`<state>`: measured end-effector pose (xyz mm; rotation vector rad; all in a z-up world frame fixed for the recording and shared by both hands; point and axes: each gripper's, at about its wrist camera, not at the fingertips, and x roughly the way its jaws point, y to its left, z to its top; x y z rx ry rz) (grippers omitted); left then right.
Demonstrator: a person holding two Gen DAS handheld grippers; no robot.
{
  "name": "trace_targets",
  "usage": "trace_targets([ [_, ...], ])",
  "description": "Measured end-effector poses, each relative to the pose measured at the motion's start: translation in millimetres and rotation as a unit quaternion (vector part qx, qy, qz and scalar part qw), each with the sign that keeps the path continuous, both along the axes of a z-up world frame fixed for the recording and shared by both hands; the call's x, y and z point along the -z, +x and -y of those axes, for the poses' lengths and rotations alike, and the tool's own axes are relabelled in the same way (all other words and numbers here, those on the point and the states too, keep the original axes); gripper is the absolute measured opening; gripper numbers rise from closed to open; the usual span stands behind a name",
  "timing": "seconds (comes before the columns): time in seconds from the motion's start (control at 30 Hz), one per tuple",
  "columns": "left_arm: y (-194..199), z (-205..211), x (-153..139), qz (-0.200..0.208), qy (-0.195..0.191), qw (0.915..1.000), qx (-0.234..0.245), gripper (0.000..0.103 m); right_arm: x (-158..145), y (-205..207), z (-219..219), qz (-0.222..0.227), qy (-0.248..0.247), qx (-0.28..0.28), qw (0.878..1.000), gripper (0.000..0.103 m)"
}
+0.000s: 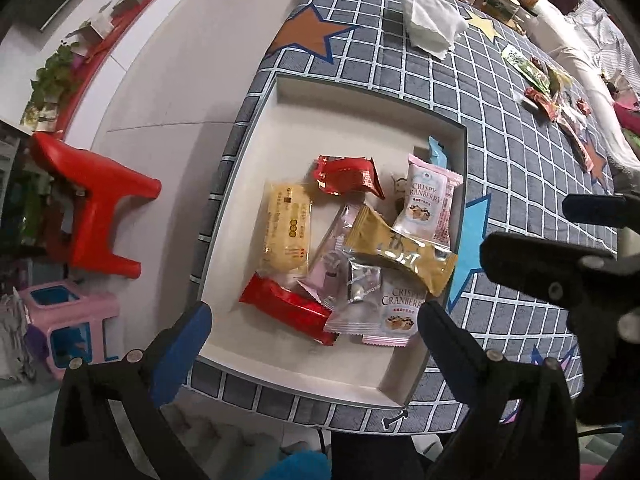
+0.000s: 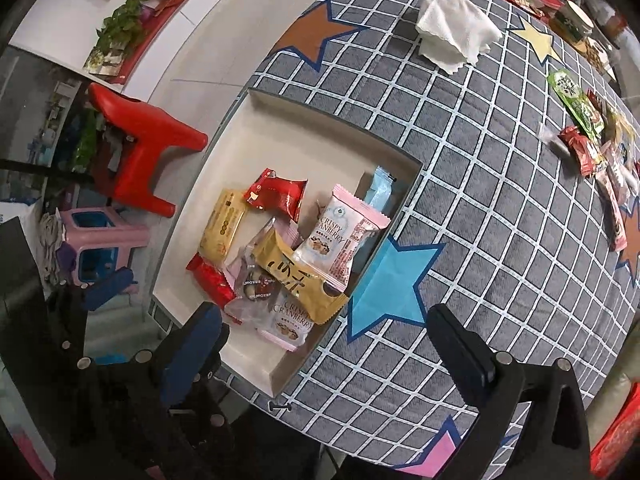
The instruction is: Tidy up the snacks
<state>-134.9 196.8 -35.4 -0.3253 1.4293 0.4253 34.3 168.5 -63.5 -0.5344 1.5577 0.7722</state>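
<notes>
Left wrist view looks straight down on a shallow white tray (image 1: pixel 360 98) set on a table covered by a grey checked cloth (image 1: pixel 520 152) with coloured stars. All places below are given relative to the tray.

Inside it, snack packets lie piled toward the near end, long axes crossing one another. A yellow packet (image 1: pixel 285 230) runs lengthwise along the tray's left side. A tan packet (image 1: pixel 400 254) lies diagonally across the middle, over a pink packet (image 1: pixel 334 242). Two pale pink packets printed "Crispy Cranberry" lie toward the right side: one (image 1: pixel 430 204) farther off, one (image 1: pixel 396 314) at the near end. A crumpled red wrapper (image 1: pixel 348 174) sits beyond the pile; a long red packet (image 1: pixel 288 308) lies at the near left.

The left gripper (image 1: pixel 316 332) hangs over the tray's near end, jaws spread wide, holding nothing. The right gripper (image 2: pixel 324 336) hangs above the tray's near right corner, jaws equally wide apart and empty.

More loose snacks (image 2: pixel 600 148) lie on the cloth well to the right of the tray; a folded white napkin (image 2: pixel 456 34) lies beyond its far end.
</notes>
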Motion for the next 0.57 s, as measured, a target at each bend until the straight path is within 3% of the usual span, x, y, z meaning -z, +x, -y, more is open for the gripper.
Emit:
trace_targets([
  [0.37,-0.6,3.6,0.3,-0.005,0.009,0.9999,-0.002,0.103,1.9,-5.4,-1.4,0.003,-0.005,-0.007,1.0,0.103],
  [0.57,-3.0,2.9,-3.6,0.013,0.004,0.9999,-0.002,0.103,3.7,-6.4,0.1,0.0,-0.007,-0.005,1.0,0.103],
])
